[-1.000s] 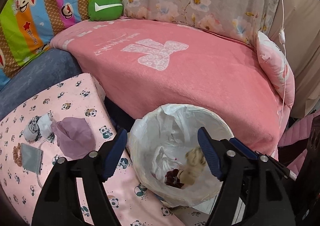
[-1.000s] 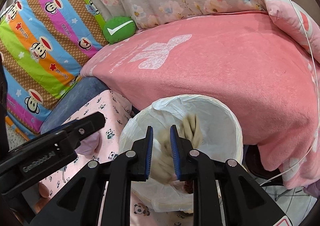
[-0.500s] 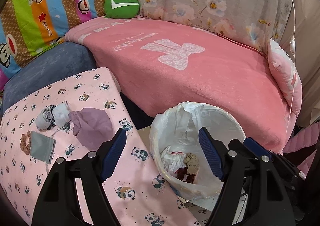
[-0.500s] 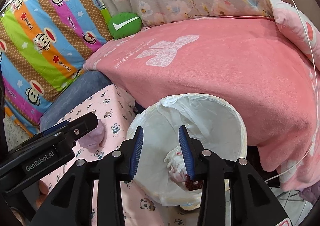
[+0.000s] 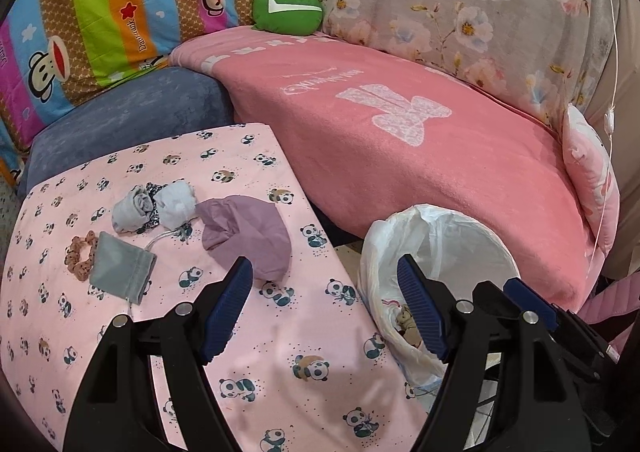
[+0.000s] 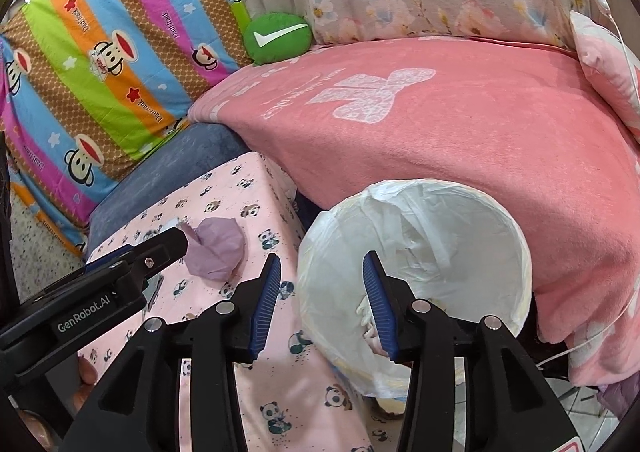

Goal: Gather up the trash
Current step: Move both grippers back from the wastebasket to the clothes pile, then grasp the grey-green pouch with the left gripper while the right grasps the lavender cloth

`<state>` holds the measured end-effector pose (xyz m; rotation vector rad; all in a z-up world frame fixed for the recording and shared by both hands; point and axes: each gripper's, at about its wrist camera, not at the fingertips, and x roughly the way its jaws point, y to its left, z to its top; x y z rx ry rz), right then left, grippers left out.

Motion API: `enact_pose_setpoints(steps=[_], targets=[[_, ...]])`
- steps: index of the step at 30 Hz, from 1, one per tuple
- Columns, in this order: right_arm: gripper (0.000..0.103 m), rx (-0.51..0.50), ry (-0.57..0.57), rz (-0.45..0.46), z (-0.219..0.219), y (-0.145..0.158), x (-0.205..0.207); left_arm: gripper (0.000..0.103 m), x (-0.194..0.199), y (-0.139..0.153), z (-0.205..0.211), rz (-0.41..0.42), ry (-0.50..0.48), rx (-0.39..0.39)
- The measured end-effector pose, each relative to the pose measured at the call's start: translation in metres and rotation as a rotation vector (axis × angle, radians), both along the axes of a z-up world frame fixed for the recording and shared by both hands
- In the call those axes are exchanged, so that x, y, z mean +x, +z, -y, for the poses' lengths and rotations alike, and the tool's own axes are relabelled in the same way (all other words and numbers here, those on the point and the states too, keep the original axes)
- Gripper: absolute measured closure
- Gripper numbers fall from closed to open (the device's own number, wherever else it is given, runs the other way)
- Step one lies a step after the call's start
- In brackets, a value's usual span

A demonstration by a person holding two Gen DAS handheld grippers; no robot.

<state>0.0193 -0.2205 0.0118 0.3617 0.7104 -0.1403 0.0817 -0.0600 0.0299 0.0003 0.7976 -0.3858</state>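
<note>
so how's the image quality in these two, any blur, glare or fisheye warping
Left wrist view: sharp and evenly lit, no glare; strong fisheye bending of the pink blanket edge, dark vignette in the corners, a soft shadow on the panda-print cloth under the left gripper. Right wrist view: same warping and vignette, the bin liner bright white but not blown out, right gripper in focus.

The left gripper (image 5: 324, 304) hangs wide open over the table (image 5: 280, 336), near its right edge. Ahead lie a purple cloth (image 5: 248, 236), a grey pouch (image 5: 120, 272) and rolled socks (image 5: 152, 206). A lined bin (image 5: 452, 248) holding scraps stands just off that edge.
</note>
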Motion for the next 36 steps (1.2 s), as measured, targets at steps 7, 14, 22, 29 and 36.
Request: enact_pose_setpoints(steps=[7, 14, 22, 29, 36], targets=[[0.059, -0.021, 0.048, -0.011, -0.027, 0.001, 0.008, 0.032, 0.002, -0.005, -0.032, -0.017, 0.054, -0.014], [0.057, -0.037, 0.097, -0.024, -0.058, 0.0, 0.017, 0.025, 0.007, -0.019, -0.072, -0.057, 0.131, -0.028], [0.05, -0.039, 0.152, -0.036, -0.094, -0.005, 0.033, 0.024, 0.016, -0.036, -0.123, -0.09, 0.23, -0.017], [0.05, -0.04, 0.192, -0.054, -0.119, -0.014, 0.056, 0.024, 0.03, -0.053, -0.171, -0.122, 0.326, -0.019], [0.05, -0.036, 0.209, -0.083, -0.138, -0.028, 0.086, 0.024, 0.05, -0.072, -0.203, -0.165, 0.38, -0.026]])
